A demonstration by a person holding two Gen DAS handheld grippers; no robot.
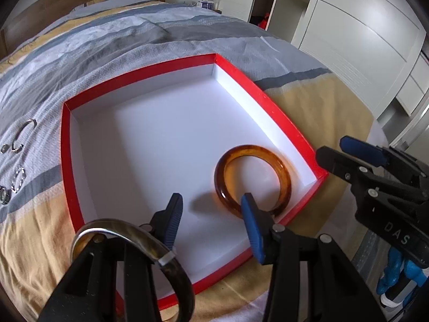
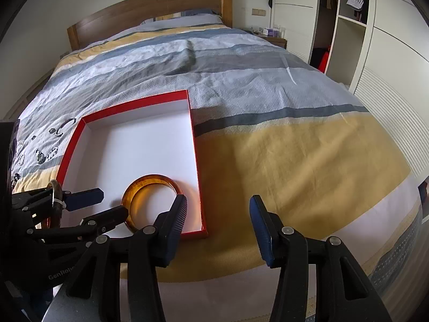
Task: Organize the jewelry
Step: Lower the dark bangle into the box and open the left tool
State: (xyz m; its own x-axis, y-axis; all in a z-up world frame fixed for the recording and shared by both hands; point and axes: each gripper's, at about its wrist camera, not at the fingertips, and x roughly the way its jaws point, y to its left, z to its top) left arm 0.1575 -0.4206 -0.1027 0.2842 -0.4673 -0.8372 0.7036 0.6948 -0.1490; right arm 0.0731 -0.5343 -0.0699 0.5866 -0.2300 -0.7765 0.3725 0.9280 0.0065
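A red box (image 1: 270, 107) with a white inside lies on the bed; it also shows in the right wrist view (image 2: 194, 145). An amber bangle (image 1: 281, 169) lies flat in its near right corner, also seen in the right wrist view (image 2: 161, 181). My left gripper (image 1: 211, 206) is open just above the box floor beside that bangle. A dark horn-coloured bangle (image 1: 128, 230) hangs looped over its left finger. My right gripper (image 2: 218, 209) is open and empty over the box's near right edge and the bedspread.
Several small silver pieces, among them an open cuff (image 1: 24, 134) and a chain bracelet (image 1: 17, 178), lie on the striped bedspread (image 2: 268, 107) left of the box. A white wardrobe (image 2: 348, 40) stands to the right, a wooden headboard (image 2: 150, 8) far back.
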